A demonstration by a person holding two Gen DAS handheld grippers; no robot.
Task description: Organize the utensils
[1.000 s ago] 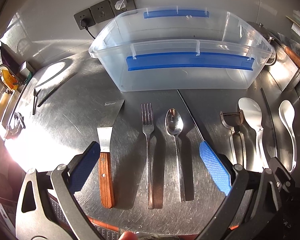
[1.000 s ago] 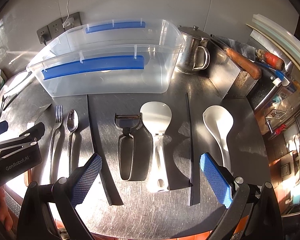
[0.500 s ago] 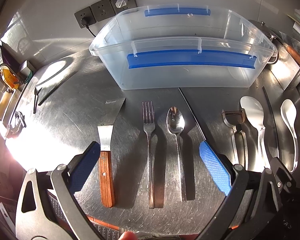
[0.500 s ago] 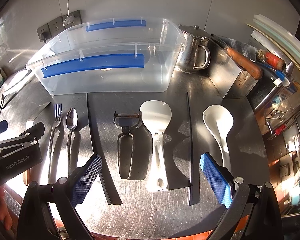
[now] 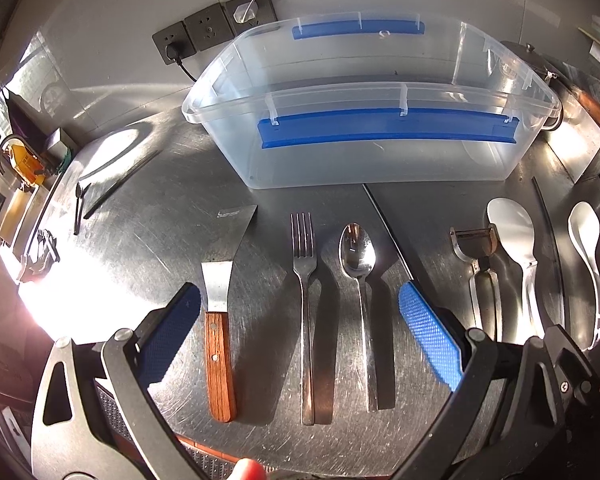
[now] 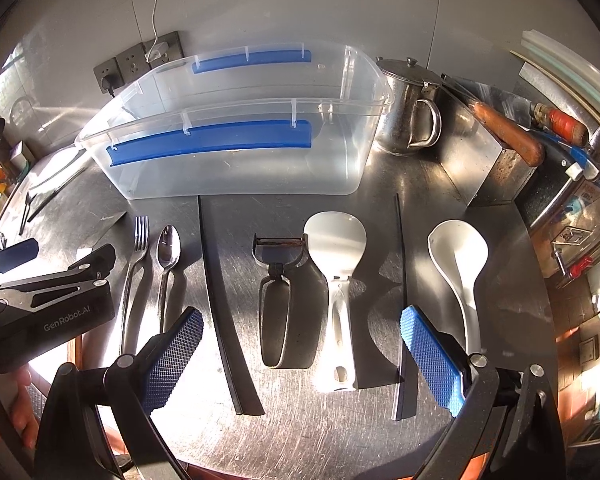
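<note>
The left claw [image 5: 300,320] hangs low over the near edge of the steel tabletop [image 5: 140,240], its blue-padded fingers spread wide apart and gripping nothing. The right claw [image 6: 302,344] hovers beside it in the same way, fingers wide apart and bare.

Between the left claw's fingers lie a wooden-handled scraper [image 5: 218,328], a fork [image 5: 306,300] and a spoon [image 5: 360,292], side by side with handles pointing toward the camera. Between the right claw's fingers lie a peeler [image 6: 278,300] and a white rice paddle [image 6: 338,280], close together; a white ladle [image 6: 462,268] rests further right, just beyond the right finger. All of them lie flat on the tabletop.

Behind the row stands a clear plastic bin [image 6: 240,176] with blue latch strips along its long sides; nothing shows inside it.

The tabletop is scratched stainless steel, crossed by dark seams and washed by hard, low sunlight that glares white at the left. To the bin's right stands a lidded metal jug [image 6: 410,108], then a steel box [image 6: 496,168] with a wooden-handled tool [image 6: 508,136] lying on top. The wall behind is pale grey, carrying a row of dark sockets [image 5: 212,32] with a black plug and a white charger cable. Small clutter sits at the far left edge, too distorted to name.
</note>
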